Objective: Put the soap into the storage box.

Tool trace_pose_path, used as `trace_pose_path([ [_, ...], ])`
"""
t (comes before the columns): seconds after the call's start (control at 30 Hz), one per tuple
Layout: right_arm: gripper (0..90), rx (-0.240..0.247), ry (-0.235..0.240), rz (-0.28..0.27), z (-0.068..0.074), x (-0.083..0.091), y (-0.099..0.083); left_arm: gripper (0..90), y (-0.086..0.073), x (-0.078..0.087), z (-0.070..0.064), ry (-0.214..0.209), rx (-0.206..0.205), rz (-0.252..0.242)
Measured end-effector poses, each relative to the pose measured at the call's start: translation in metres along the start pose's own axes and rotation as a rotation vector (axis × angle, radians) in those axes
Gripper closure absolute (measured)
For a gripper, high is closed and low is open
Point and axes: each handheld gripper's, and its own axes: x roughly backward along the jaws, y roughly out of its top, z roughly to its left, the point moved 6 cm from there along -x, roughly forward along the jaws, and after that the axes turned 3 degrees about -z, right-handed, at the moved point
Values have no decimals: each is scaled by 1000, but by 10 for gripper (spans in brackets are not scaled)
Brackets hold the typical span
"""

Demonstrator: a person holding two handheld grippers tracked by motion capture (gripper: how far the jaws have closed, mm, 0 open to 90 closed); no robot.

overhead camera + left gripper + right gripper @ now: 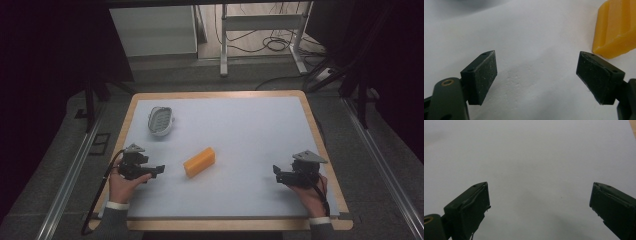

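An orange ridged block (199, 161) lies near the middle of the white table mat (240, 135). My left gripper (159, 170) rests just left of it, open and empty, jaws pointing toward the block. In the left gripper view the block (616, 27) sits at the upper right, beyond the right jaw of the left gripper (536, 75). A grey oval ribbed dish (160, 120) stands at the back left. My right gripper (276, 172) is at the mat's right side, open, holding nothing. In the right gripper view its jaws (539, 202) stand wide over bare mat.
The mat lies on a wooden tabletop (310, 107) whose rim shows all round. Metal rails (70, 170) run along both sides of the table. Beyond the far edge stand a white frame (260, 25) and floor cables (277, 45).
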Motion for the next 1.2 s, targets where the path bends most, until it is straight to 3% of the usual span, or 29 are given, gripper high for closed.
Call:
trace_pose_path([
  [0.4,62,3,17,-27,0,6,3,175,0,4,0,-5,-7,3],
  [0.47,63,4,-8,-27,-3,8,3,174,0,6,0,-3,-9,4],
  [0.57,66,-5,-4,-29,-4,8,2,176,2,7,1,-1,-11,-12],
  [0.8,70,1,-3,-28,-6,9,-1,175,3,5,1,0,-11,3],
  [0.93,70,-12,-25,-23,-9,10,-2,175,3,6,0,0,-14,2],
  [1.2,71,-25,-14,-17,-8,10,-4,175,3,7,2,26,-17,18],
])
